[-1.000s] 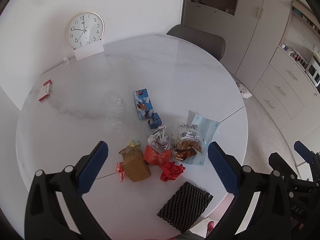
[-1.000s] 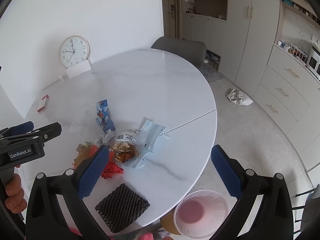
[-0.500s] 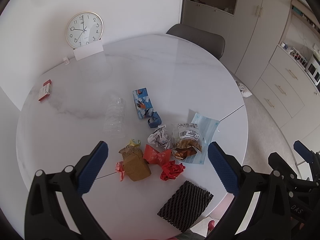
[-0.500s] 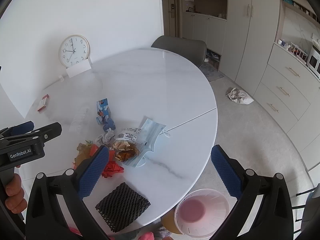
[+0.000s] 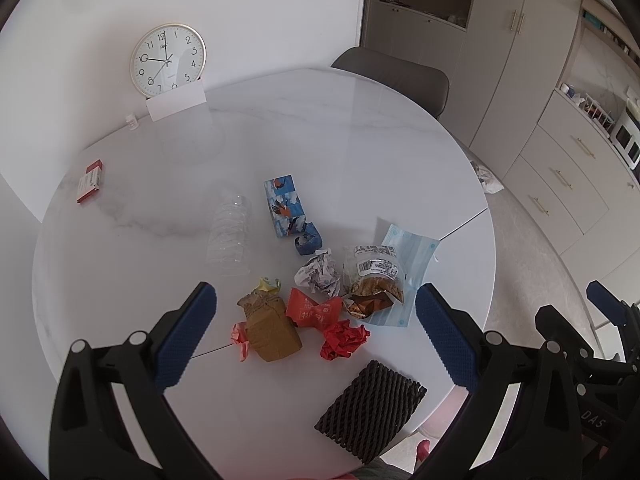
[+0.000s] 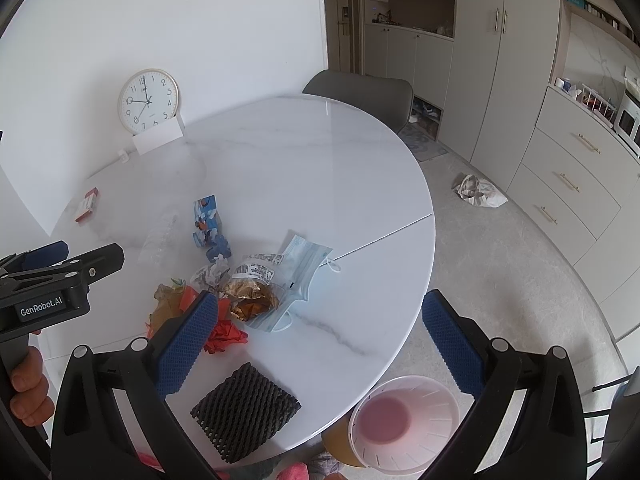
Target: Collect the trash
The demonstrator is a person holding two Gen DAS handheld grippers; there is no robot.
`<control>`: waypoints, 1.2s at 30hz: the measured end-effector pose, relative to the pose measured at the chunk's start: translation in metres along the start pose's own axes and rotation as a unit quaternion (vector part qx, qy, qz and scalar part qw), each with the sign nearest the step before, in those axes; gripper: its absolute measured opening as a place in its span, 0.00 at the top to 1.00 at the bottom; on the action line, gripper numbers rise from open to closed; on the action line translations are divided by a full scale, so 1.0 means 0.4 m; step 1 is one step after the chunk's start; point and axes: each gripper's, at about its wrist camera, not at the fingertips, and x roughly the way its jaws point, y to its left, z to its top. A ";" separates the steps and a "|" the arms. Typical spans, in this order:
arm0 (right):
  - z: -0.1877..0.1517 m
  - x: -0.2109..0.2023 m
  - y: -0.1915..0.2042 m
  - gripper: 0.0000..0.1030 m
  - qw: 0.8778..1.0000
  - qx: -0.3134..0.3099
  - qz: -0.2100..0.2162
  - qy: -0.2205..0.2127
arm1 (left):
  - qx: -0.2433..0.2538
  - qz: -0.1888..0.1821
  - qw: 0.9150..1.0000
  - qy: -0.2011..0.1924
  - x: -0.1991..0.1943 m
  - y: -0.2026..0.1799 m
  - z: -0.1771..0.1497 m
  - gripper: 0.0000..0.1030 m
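A pile of trash lies on the round white marble table [image 5: 320, 140]. It holds a brown paper bag [image 5: 272, 332], a red wrapper [image 5: 314, 310], crumpled red paper [image 5: 344, 338], crumpled white paper [image 5: 320, 272], a snack bag [image 5: 374, 284] and a blue face mask [image 5: 408, 248]. Farther back lie a blue carton [image 5: 284, 208] and a clear plastic bottle [image 5: 230, 236]. A black foam net [image 5: 372, 404] rests near the front edge. My left gripper [image 5: 315, 296] hovers open above the pile. My right gripper [image 6: 320, 296] hangs open over the table's right side, holding nothing.
A white bin with a pink liner [image 6: 404, 420] stands on the floor by the table's near edge. A clock [image 5: 168, 58] and a small red and white box [image 5: 90, 180] sit at the back. A grey chair [image 6: 360, 92] is behind the table, and a crumpled bag [image 6: 478, 192] lies on the floor.
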 end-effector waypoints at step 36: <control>-0.085 0.070 -0.034 0.02 0.999 0.006 0.029 0.040 | 0.063 -0.041 0.996 0.036 0.075 -0.019 -0.073 0.07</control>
